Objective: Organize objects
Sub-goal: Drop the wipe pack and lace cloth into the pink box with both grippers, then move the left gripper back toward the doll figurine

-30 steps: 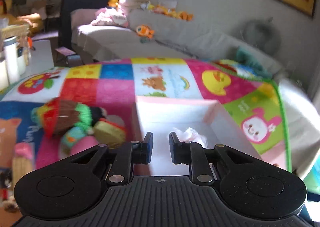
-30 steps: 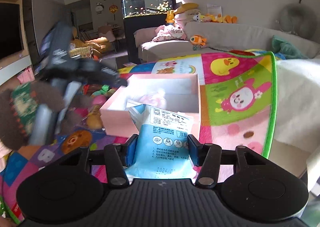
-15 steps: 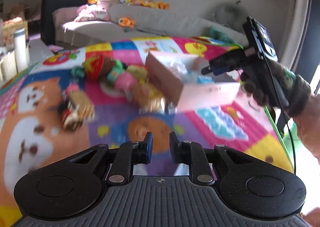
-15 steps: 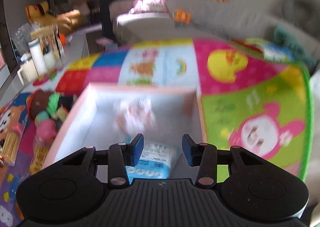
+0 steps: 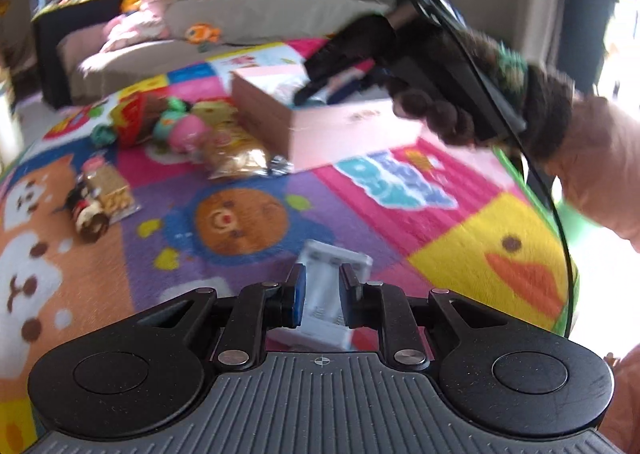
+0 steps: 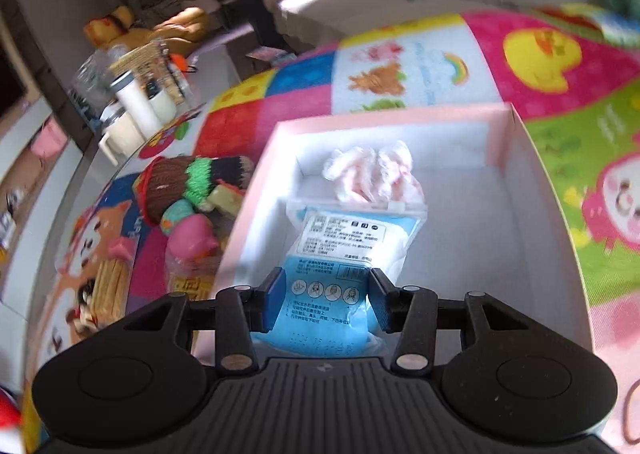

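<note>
- Pink box (image 6: 532, 189) open on the colourful play mat (image 6: 580, 125), seen from above in the right wrist view; inside, a crumpled pink-white bundle (image 6: 376, 173) at 12 o'clock of a blue-and-white packet (image 6: 344, 254), the two touching.
- Right gripper (image 6: 328, 304) low over the box interior, fingers spread wide on either side of the packet's near end; contact with the packet not clear, packet lying on the box floor.
- Left gripper (image 5: 322, 300) near the mat at the 6 o'clock edge of the left wrist view, fingers narrowly parted around a small white-grey block (image 5: 330, 286); whether pressed against it cannot be told, given blur.
- From the left wrist view, same box (image 5: 320, 125) at 12 o'clock, with the right gripper (image 5: 320, 89) reaching in from 2 o'clock, held by a dark-gloved hand (image 5: 460, 101).
- Heap of toys and snack packs (image 5: 192, 129) just beside the box at 10 o'clock; a knitted toy (image 6: 180, 185) among them.
- Sofa (image 5: 240, 21) beyond the mat at 12 o'clock.
</note>
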`<action>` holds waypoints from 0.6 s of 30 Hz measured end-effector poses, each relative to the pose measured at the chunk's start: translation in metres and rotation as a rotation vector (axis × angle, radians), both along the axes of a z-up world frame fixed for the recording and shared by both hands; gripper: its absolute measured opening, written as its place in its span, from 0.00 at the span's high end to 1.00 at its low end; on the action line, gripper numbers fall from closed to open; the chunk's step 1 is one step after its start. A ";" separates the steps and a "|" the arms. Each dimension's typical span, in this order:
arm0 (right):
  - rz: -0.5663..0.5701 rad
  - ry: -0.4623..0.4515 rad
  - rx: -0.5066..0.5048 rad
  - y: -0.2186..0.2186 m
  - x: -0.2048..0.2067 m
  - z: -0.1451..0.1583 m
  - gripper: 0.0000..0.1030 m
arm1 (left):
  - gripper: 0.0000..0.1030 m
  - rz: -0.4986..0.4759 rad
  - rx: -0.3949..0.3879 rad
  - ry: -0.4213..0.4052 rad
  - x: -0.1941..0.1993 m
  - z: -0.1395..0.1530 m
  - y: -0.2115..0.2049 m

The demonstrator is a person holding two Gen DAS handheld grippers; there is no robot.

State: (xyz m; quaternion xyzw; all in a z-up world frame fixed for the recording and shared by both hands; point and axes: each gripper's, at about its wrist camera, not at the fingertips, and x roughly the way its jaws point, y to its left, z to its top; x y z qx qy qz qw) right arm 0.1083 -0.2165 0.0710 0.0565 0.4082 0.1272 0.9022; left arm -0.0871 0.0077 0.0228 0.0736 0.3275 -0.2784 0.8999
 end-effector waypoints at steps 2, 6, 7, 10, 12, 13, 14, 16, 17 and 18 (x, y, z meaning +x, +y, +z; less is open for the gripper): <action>0.011 -0.034 -0.024 -0.003 -0.017 0.005 0.48 | 0.81 -0.024 0.096 -0.041 -0.005 -0.007 -0.017; 0.034 -0.124 -0.031 -0.017 -0.066 0.013 0.30 | 0.82 -0.034 0.204 -0.097 -0.006 -0.018 -0.037; 0.038 -0.160 -0.060 -0.019 -0.079 0.015 0.26 | 0.82 -0.034 0.207 -0.097 -0.004 -0.018 -0.038; 0.058 -0.202 -0.071 -0.025 -0.114 0.018 0.17 | 0.81 -0.030 0.185 -0.083 -0.002 -0.012 -0.038; 0.087 -0.215 -0.062 -0.030 -0.134 0.017 0.15 | 0.81 -0.041 0.132 -0.061 -0.006 -0.002 -0.031; 0.094 -0.216 -0.062 -0.031 -0.143 0.014 0.13 | 0.81 -0.043 0.119 -0.050 -0.008 0.001 -0.027; 0.096 -0.212 -0.063 -0.033 -0.150 0.011 0.12 | 0.80 -0.043 0.123 -0.044 -0.010 0.003 -0.025; 0.105 -0.178 -0.037 -0.035 -0.161 0.000 0.12 | 0.77 -0.004 0.151 -0.056 -0.013 0.003 -0.018; 0.114 -0.158 -0.028 -0.035 -0.165 -0.005 0.12 | 0.77 0.031 0.147 -0.056 -0.011 0.004 -0.012; 0.117 -0.144 -0.032 -0.034 -0.168 -0.012 0.12 | 0.77 0.080 0.125 -0.042 -0.007 0.005 -0.003</action>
